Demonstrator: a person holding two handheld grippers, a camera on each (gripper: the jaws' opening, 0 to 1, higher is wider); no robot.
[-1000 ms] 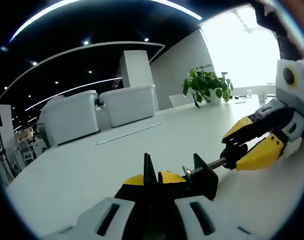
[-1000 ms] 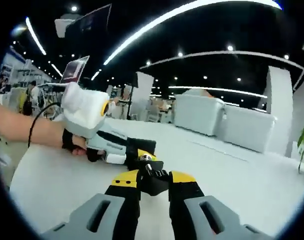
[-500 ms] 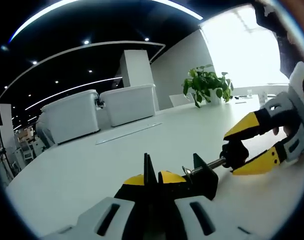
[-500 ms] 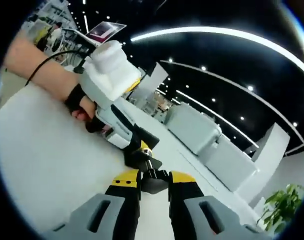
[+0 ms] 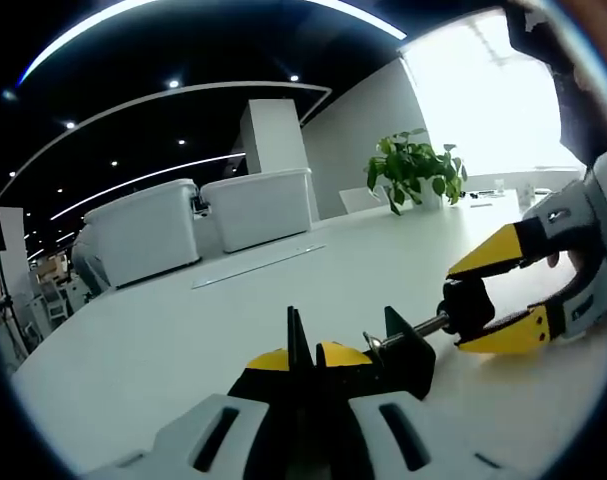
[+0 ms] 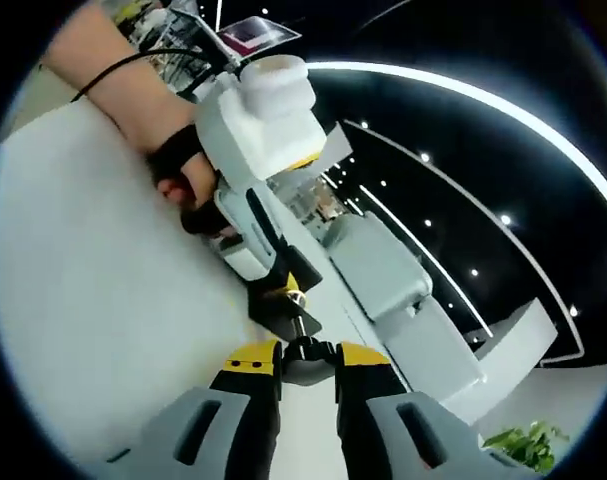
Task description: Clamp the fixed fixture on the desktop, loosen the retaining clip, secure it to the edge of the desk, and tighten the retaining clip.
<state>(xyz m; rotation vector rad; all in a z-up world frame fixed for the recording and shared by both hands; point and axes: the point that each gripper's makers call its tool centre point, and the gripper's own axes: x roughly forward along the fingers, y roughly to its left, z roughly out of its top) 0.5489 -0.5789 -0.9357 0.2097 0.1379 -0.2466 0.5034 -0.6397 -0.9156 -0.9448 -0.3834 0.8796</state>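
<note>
In the left gripper view, the left tool (image 5: 305,358) was seen at bottom centre, its jaws pressed together on the black clamp fixture (image 5: 401,350), which lay on the white surface (image 5: 163,350) just right of centre. A metal screw rod (image 5: 428,325) ran from the fixture to a black knob (image 5: 467,303) at middle right. The right tool (image 5: 488,300) came in from the right edge, its yellow-tipped jaws set above and below the knob; whether they pressed on it could not be told from this view.

In the right gripper view, the right tool (image 6: 294,362) rose from the bottom centre, its jaws clamped on the knob (image 6: 301,352). Past the knob, the fixture (image 6: 280,312) and the left tool (image 6: 253,215) extended toward the upper left, where a gloved hand (image 6: 183,185) held it.

A potted plant (image 5: 413,170) stood in the upper right of the left gripper view, and white sofas (image 5: 198,220) at middle left.
</note>
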